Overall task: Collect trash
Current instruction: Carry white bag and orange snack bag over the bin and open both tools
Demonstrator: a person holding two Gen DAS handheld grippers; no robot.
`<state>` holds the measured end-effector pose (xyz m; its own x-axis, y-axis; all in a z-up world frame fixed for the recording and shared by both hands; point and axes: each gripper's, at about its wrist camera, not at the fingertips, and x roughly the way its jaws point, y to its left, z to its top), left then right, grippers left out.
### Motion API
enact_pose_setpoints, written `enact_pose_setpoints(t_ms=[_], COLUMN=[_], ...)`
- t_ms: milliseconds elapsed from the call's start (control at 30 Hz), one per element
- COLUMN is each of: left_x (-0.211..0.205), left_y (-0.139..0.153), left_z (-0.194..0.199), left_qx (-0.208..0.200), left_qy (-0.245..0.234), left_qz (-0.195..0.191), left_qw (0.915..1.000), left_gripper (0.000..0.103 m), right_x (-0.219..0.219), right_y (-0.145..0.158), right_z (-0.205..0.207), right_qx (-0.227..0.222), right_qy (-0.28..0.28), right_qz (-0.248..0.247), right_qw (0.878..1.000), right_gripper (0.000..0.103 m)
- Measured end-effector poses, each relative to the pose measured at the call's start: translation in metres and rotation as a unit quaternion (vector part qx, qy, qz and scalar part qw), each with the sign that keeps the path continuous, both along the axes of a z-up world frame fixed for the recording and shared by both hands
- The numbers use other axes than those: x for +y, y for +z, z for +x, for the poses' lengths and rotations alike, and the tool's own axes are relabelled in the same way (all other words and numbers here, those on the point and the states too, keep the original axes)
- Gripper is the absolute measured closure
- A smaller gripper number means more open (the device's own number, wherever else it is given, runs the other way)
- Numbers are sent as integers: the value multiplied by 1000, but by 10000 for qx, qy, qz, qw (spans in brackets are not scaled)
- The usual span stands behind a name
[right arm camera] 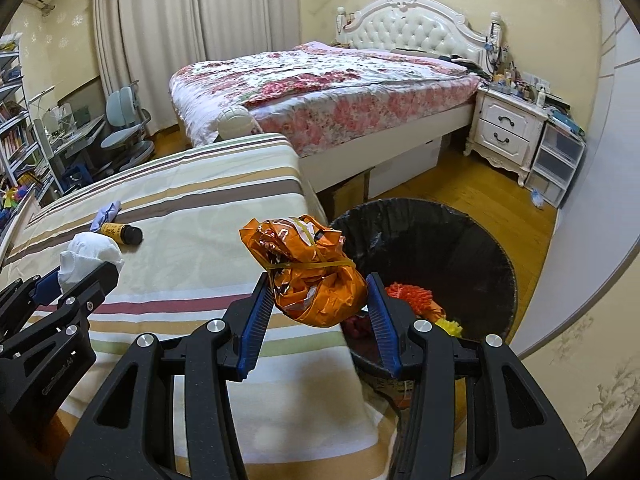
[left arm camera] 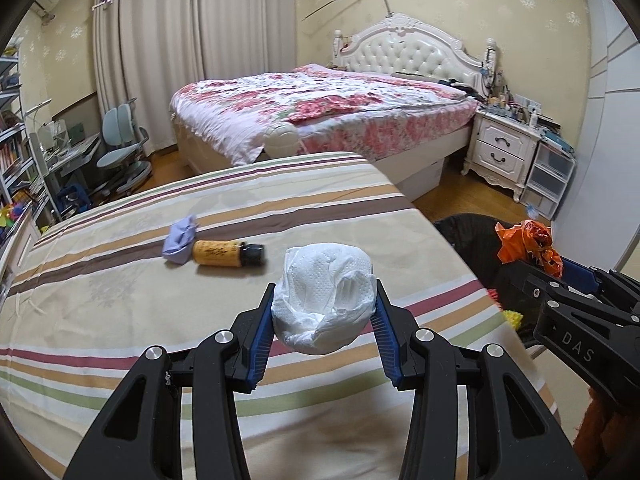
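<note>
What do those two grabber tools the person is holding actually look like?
Both look alike: the left gripper and right gripper are matte black, angular frames with cut-out slots and round silver bolts. Each has two fingers lined with ribbed blue pads. White letters mark the side. No cables or sleeves show.

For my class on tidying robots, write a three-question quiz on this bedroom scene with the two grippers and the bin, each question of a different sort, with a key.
1. True or false: the left gripper is clamped on the white paper wad.
2. Multiple choice: what does the right gripper hold? A) a blue sponge B) the orange wrapper bundle C) a glass cup
3. Fill in: two items lie on the striped sheet, the purple scrap and the brown ____.

Key:
1. True; both pads press its sides.
2. B; it hangs near the black-lined bin, which already has trash inside.
3. Bottle, lying on its side against the scrap.
</note>
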<state>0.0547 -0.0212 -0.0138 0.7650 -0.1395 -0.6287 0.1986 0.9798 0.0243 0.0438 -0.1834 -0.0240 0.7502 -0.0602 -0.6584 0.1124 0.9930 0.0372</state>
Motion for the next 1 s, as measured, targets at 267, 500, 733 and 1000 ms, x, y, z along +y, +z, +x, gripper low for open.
enact_pose_setpoints(t_ms=[267,500,733,1000], left_x=[-43,-81,-110,-131], left_y=[-2,-3,-5,-14], left_z=[4,10,20,38], left_qx=[-9,-89,-69,1], left_qy=[-342,-586,-699,-667], left_qz=[28,150,236,382], left_qw=[9994,9981,9972,9970], left_gripper=[58,58,58,58], right_x=[-42,-72,-91,-103], right_y=[0,-1,-6,-10], right_z=[-7,-6,2,16], right_qx=[-55,-71,-28,26], right_qy=[-420,-669,-802,-869], right_qz=[-3,12,30,28], right_qw=[9991,9977,9968,9962], right_gripper=[57,57,57,57])
